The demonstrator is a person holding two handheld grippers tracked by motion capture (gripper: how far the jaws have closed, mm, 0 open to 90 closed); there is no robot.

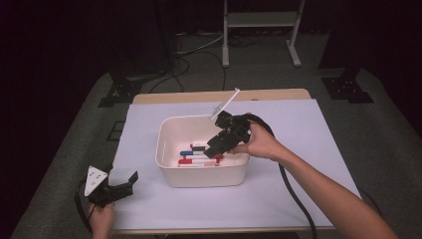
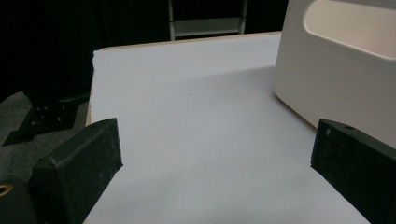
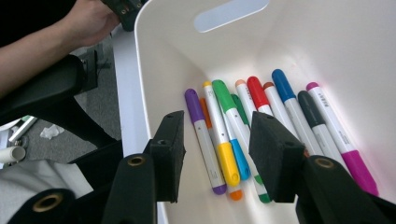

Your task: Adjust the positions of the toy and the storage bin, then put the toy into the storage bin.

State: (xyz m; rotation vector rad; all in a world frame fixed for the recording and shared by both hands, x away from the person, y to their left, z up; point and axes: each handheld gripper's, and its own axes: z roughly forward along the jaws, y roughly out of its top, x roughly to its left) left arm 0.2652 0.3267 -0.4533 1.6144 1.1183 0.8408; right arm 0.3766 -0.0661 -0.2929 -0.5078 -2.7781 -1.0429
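right gripper [image 3: 215, 154]: you hold it over the white bin [image 1: 169, 149], pointing down into it. its jaws stand apart with nothing between them, and the pads press on no marker.
markers [image 3: 261, 121]: they lie side by side on the floor of the bin, below your right gripper. you see caps in purple, yellow, green, red, blue, dark grey and pink. some of them lie partly on top of the others.
purple marker [image 3: 203, 135]: it lies at the left edge of the group in the right gripper view, just beside the left jaw.
pink marker [image 3: 343, 140]: it lies at the far right of the group, near the wall of the bin.
left gripper [image 1: 117, 189]: you keep it low at the near left corner of the table [image 2: 196, 121], well apart from the bin. its jaws are wide apart and hold nothing.
bin: it stands in the middle of the table, on the pale sheet. in the left gripper view its side wall, with a handle opening, is at the right.
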